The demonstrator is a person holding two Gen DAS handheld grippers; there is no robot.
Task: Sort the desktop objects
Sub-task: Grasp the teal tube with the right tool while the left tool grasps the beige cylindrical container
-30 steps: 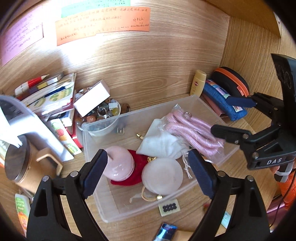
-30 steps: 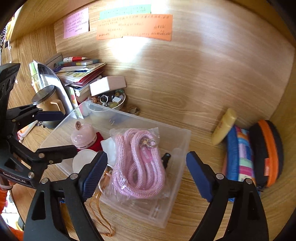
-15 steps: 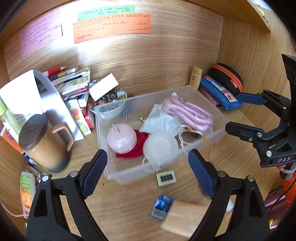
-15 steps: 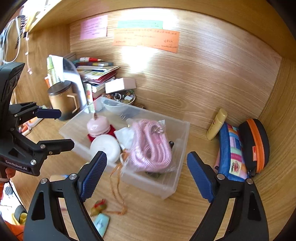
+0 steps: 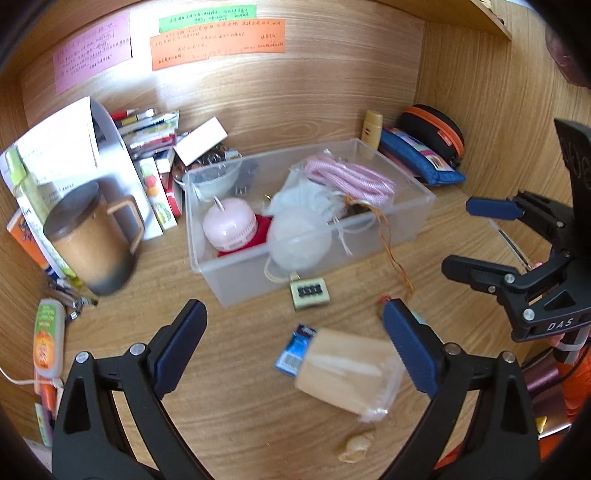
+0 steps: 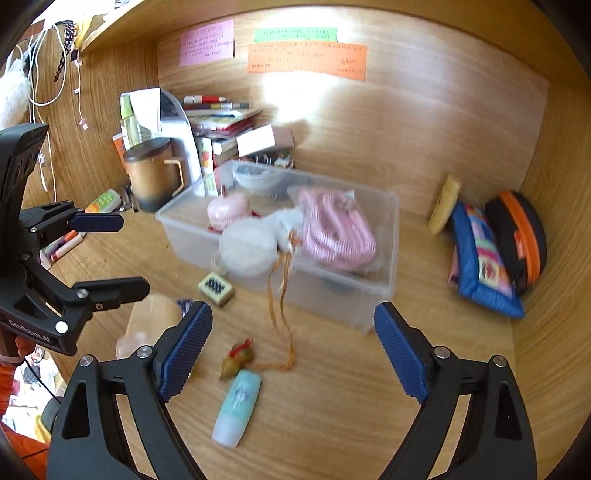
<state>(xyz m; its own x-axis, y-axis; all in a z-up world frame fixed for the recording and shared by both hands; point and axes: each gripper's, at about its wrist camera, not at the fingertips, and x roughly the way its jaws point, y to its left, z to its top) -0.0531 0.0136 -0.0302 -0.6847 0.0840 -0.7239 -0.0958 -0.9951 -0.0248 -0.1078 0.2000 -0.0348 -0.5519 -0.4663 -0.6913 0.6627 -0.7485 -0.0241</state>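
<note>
Pinks, blues and orange against a wood-grain desk (image 6: 351, 387)

A translucent plastic bin (image 5: 406, 212) holds a pale pink braided rope (image 5: 351, 177), a pink round gadget (image 5: 229, 225) on red cloth and a frosted white disc (image 5: 297, 242). Pink (image 6: 207, 42), green (image 6: 295, 34) and orange notes (image 6: 306, 61) hang on the back panel. A brown mug (image 5: 92, 240) fades to black at its base; a blue pouch (image 6: 484, 266) carries multicoloured stripes beside a black case (image 6: 521, 236) trimmed orange. Both grippers' pads (image 6: 184, 347) are dark blue.
</note>
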